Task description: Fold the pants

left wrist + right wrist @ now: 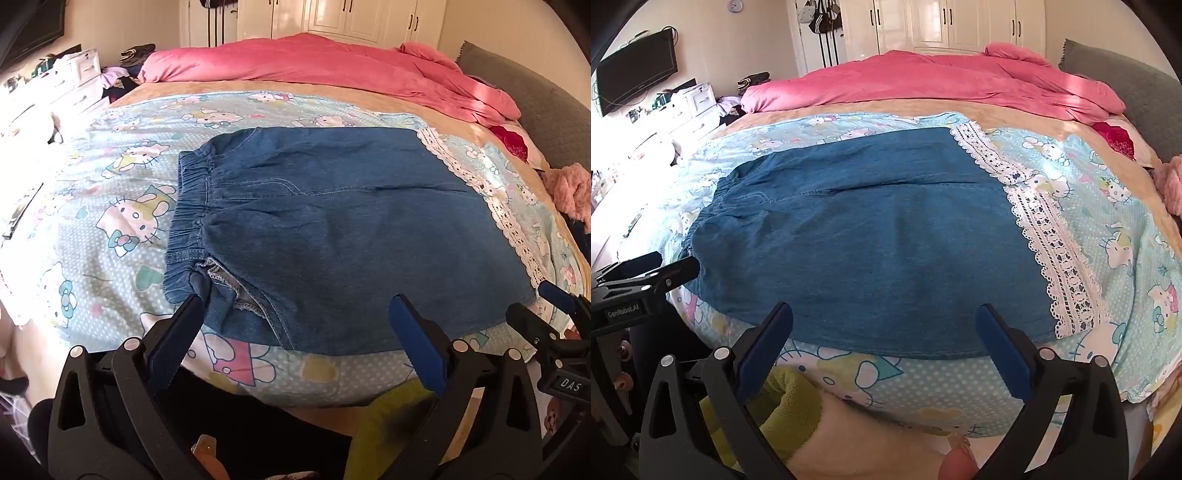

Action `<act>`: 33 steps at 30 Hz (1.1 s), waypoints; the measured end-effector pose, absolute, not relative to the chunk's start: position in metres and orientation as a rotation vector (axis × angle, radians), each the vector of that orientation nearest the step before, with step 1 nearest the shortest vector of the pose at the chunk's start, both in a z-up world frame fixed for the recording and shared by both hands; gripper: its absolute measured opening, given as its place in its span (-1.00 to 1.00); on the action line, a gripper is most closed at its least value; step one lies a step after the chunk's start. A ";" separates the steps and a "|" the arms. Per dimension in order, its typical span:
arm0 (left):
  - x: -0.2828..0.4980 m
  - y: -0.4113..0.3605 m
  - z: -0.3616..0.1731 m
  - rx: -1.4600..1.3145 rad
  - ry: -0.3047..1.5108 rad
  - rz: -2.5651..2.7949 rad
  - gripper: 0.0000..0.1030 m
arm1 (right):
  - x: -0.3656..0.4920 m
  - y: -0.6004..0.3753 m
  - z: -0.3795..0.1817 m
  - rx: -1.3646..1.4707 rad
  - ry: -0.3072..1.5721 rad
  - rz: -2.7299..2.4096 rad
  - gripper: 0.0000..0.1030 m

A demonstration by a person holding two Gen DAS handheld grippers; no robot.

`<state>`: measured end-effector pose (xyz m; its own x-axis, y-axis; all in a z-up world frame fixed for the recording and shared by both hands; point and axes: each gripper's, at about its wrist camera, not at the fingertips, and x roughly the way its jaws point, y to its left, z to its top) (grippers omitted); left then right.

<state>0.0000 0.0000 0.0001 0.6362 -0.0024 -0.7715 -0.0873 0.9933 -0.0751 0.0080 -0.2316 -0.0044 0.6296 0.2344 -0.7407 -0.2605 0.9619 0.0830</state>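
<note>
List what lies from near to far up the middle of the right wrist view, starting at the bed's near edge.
Hello Kitty sheet → denim pants → a further strip of the same sheet → tan blanket → pink duvet → white wardrobe.

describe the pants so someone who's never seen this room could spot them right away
Start at the bed, with its heaped pink duvet at the far side and a pale blue cartoon-cat sheet nearer. The pants lie flat across that sheet. They are the only plain blue denim there, with a gathered elastic waistband at one end and white lace trim at the other.
</note>
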 end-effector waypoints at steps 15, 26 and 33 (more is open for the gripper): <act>-0.006 -0.015 0.005 -0.090 0.860 0.047 0.82 | 0.005 -0.225 0.002 -0.051 0.830 0.281 0.92; -0.009 -0.025 0.005 -0.090 0.863 0.045 0.82 | 0.004 -0.220 0.002 -0.062 0.832 0.286 0.92; -0.007 -0.008 0.004 -0.086 0.860 0.032 0.82 | 0.006 -0.220 0.003 -0.061 0.838 0.287 0.92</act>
